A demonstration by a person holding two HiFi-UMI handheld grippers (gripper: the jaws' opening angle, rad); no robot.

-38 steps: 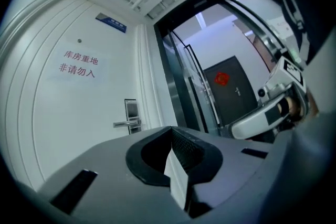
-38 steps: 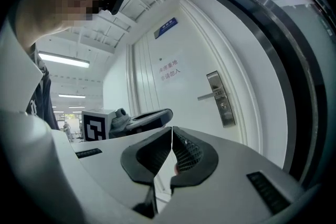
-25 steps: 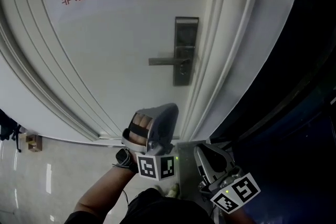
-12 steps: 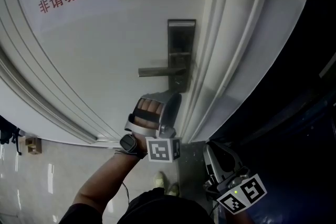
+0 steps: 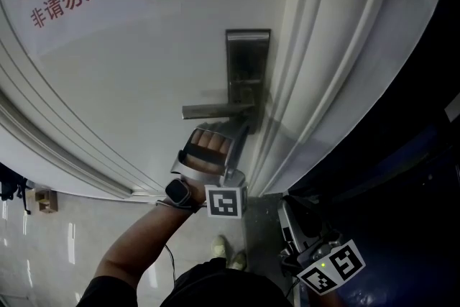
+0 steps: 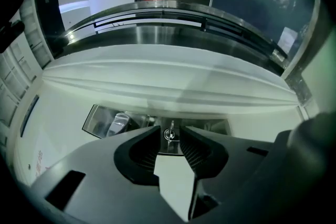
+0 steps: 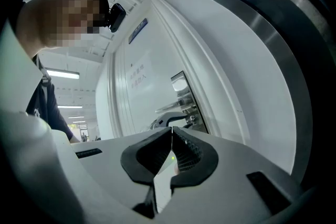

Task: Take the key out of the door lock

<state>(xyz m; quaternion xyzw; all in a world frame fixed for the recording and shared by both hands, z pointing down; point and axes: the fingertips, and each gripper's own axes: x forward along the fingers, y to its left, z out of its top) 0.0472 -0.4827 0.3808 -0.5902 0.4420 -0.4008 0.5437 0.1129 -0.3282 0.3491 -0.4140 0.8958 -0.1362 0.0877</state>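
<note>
Head view: left tool point(image 5: 241, 129) hides key point(image 6: 170, 134)

Left gripper point(image 5: 239, 131) raised to lock plate point(image 5: 248, 68), tips at plate's lower end, jaws apart by narrow gap. Left hand point(image 5: 206, 146) curled in gripper's handle; bare forearm point(image 5: 136, 241) reaches up from below-left of plate. Right gripper point(image 5: 291, 216) held low, well below plate, slightly right; jaws pressed together, nothing between.

Lever handle point(image 5: 215, 111) juts out beside the key point(image 6: 170, 134), door frame point(image 5: 302, 83) close alongside.
</note>
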